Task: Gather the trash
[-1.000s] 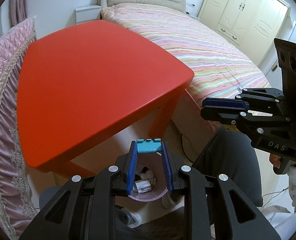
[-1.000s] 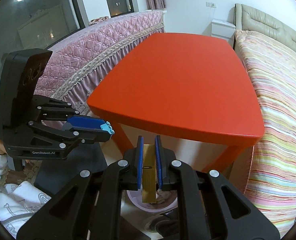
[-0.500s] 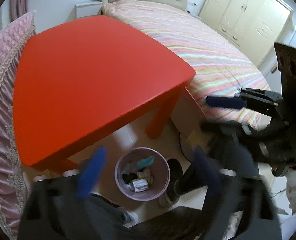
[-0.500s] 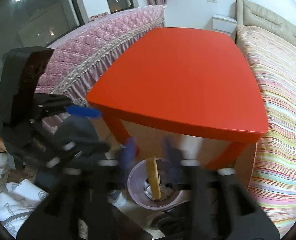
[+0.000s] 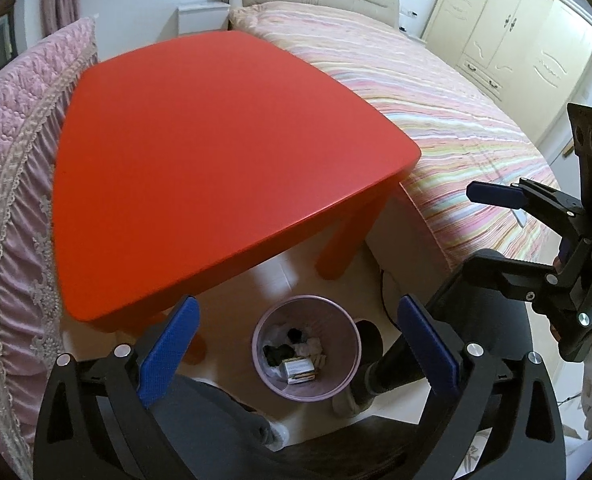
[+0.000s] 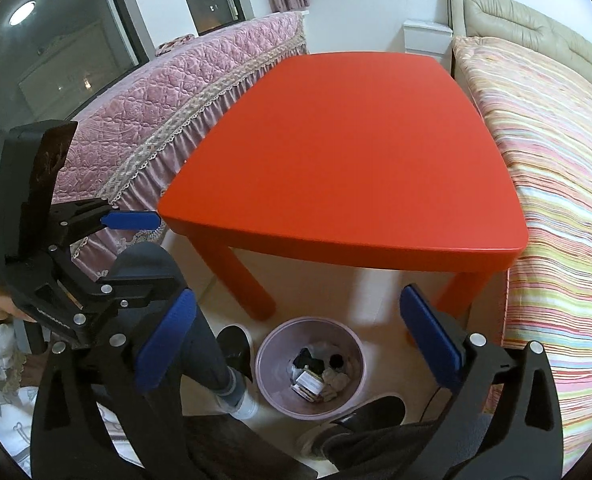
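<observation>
A small pink trash bin (image 5: 347, 344) stands on the floor by the red table's near edge; it also shows in the right wrist view (image 6: 270, 354). Several scraps lie in it, among them a small box (image 5: 299, 369) and dark and white bits (image 6: 319, 376). My left gripper (image 5: 297, 340) is open and empty, high above the bin. My right gripper (image 6: 297, 340) is open and empty above the bin too. Each gripper shows in the other's view, the right one (image 5: 535, 236) and the left one (image 6: 96, 256), with jaws apart.
A red table (image 5: 200, 168) with a bare top stands ahead. A striped bed (image 5: 435, 96) is to its right and a pink quilted couch (image 6: 156, 112) to its left. The person's legs and shoes (image 6: 236, 348) flank the bin. A wardrobe (image 5: 515, 40) stands at the far right.
Both grippers have opened. The teal piece left my left gripper and the flat wooden stick left my right gripper; both dropped towards the bin below.
</observation>
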`<state>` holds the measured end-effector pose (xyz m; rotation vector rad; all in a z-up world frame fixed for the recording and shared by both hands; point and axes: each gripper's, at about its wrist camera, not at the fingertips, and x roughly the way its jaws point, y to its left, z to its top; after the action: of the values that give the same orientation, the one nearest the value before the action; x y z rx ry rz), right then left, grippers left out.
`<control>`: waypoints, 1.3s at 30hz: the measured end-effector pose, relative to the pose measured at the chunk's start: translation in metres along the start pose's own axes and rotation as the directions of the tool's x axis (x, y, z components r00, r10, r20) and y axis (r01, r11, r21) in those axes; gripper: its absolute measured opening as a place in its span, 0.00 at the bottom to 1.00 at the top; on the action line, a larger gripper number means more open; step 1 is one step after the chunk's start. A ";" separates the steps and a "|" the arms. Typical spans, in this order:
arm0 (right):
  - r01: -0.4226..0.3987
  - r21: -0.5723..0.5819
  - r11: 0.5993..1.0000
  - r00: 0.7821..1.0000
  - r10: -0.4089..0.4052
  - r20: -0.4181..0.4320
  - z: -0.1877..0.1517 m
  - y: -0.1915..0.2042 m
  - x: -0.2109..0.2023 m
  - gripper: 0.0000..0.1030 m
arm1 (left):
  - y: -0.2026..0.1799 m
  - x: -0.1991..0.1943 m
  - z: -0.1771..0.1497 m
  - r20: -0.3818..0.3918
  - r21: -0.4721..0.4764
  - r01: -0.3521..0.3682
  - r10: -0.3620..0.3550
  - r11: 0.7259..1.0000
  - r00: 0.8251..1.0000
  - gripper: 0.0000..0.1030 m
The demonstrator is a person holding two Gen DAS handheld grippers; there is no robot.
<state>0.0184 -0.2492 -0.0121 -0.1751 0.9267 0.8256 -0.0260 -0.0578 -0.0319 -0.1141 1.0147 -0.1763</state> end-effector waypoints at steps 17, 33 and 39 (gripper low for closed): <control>0.048 0.016 0.999 0.999 -0.048 0.017 0.020 -0.002 -0.011 0.97 | 0.000 -0.018 0.012 0.075 0.000 -0.002 0.002 1.000 0.997 0.93; 0.121 0.010 0.993 0.980 -0.121 0.157 0.101 -0.006 -0.039 0.97 | 0.019 -0.061 0.070 0.244 -0.039 -0.136 0.142 0.990 0.959 0.93; 0.120 -0.003 0.993 0.974 -0.117 0.192 0.125 -0.003 -0.043 0.97 | 0.024 -0.074 0.087 0.290 -0.059 -0.137 0.148 0.989 0.946 0.93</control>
<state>0.0867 -0.2169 0.0962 -0.1590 0.7219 0.7252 0.0125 -0.0180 0.0713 -0.0979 0.7259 -0.0061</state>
